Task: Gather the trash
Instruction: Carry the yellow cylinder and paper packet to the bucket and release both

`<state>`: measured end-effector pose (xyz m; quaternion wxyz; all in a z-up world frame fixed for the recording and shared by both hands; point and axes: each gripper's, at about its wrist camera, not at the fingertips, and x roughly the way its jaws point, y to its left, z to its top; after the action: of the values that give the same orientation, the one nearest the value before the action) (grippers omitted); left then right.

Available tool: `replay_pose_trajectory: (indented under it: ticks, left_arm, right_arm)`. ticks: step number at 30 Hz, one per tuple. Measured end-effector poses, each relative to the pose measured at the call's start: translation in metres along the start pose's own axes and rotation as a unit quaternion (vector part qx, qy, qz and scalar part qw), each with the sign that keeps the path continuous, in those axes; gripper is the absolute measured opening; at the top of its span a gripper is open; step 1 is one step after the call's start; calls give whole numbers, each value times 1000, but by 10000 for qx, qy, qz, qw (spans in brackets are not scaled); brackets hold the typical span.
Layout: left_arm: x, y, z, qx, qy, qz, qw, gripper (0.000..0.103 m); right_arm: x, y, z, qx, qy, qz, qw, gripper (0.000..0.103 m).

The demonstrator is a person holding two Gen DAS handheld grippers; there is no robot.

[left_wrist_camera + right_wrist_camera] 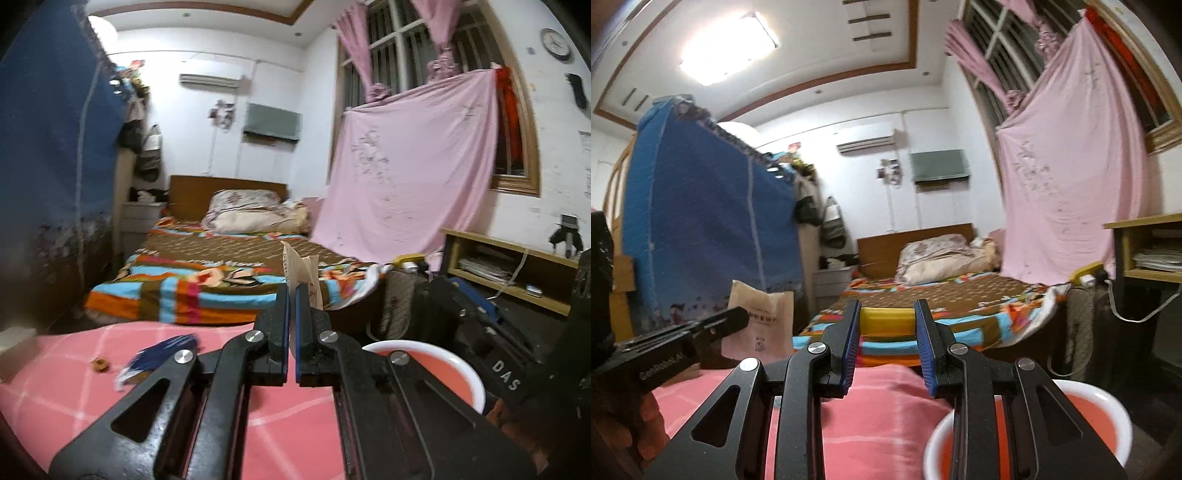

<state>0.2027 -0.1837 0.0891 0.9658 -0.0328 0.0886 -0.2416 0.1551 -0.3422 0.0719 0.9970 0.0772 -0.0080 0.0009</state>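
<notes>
My left gripper [291,295] is shut on a beige printed paper bag [301,267] that sticks up from between its blue pads. From the right wrist view the same bag [762,319] hangs flat off that gripper [735,318] at the left. My right gripper [886,311] is shut on a small yellow piece [884,322] spanning the gap between its pads. Both grippers are held above a pink checked tablecloth [288,424]. On the cloth lie a blue wrapper [159,356] and a small brown scrap [100,365], to the left of the left gripper.
A white basin with a red inside [467,369] sits at the right edge of the cloth and shows in the right wrist view [1108,413] too. Beyond the table are a bed with a striped blanket [207,280], a blue wardrobe [701,229] and a wooden shelf [517,266].
</notes>
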Motion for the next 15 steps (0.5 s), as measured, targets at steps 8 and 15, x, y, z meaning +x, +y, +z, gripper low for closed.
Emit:
replay_pose_trajectory:
  ticks: [8,15]
  left_arm:
    - [29,-44,-8,68,241,-669,9974,0]
    - [69,-68,-29,-223,1116,-1020,9883,0]
  right_arm:
    - [-1,-52,0,404,209,-740,9962,27]
    - [10,-90,-15,707,962,-1272,9847,27]
